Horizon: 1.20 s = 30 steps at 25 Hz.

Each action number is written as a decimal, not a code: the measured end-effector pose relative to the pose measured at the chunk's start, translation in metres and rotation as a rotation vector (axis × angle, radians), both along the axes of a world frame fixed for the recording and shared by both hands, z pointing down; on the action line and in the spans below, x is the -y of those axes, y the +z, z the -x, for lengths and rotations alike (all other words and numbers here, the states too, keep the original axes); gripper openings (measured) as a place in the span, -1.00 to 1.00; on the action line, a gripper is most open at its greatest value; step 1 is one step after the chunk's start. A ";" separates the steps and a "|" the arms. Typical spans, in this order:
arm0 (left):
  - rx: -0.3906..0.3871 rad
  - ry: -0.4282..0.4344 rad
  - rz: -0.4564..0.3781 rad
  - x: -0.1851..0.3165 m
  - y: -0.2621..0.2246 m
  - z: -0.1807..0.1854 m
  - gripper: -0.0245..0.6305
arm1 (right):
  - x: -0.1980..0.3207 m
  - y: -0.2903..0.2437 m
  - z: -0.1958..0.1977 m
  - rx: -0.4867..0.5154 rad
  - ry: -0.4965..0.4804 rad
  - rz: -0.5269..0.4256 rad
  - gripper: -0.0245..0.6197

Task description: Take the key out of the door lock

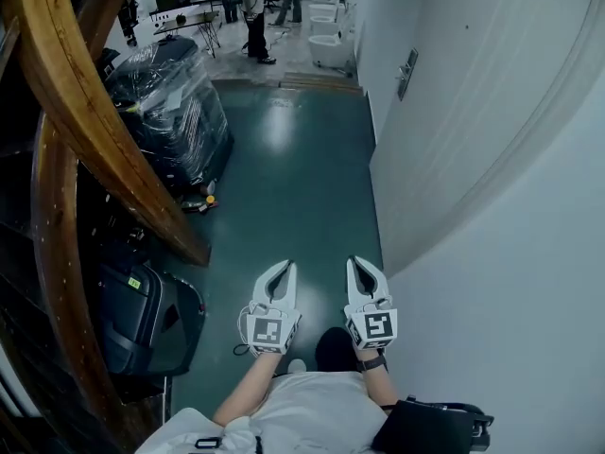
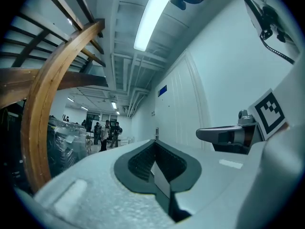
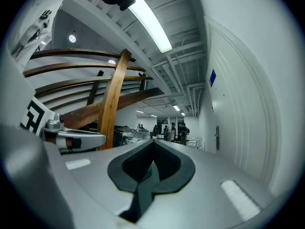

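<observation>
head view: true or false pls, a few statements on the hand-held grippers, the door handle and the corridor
1. The left hand-held gripper and the right hand-held gripper are both shut, with nothing between their jaws. True.
2. The right hand-held gripper is on the door handle. False: the handle is far ahead on the right side, and neither gripper touches it.
3. A plastic-wrapped object stands on the left side of the corridor. True.
4. Nobody is at the far end. False: people stand there.
</observation>
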<state>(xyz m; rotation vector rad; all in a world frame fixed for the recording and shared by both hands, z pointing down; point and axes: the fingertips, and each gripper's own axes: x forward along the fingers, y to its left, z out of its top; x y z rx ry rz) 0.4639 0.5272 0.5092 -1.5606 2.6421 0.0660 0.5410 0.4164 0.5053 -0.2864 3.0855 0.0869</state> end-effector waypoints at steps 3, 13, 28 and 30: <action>-0.011 0.005 0.020 0.033 0.015 0.028 -0.92 | 0.017 0.022 0.029 -0.046 -0.057 0.034 -0.92; 0.020 0.004 -0.006 0.189 -0.020 0.157 -0.93 | 0.158 -0.012 0.177 -0.026 -0.133 -0.023 -0.90; -0.014 -0.034 0.043 0.292 0.014 0.333 -0.93 | 0.254 0.017 0.354 -0.059 -0.229 0.058 -0.90; -0.005 0.012 0.066 0.311 0.022 0.371 -0.93 | 0.266 0.021 0.397 -0.060 -0.209 0.054 -0.90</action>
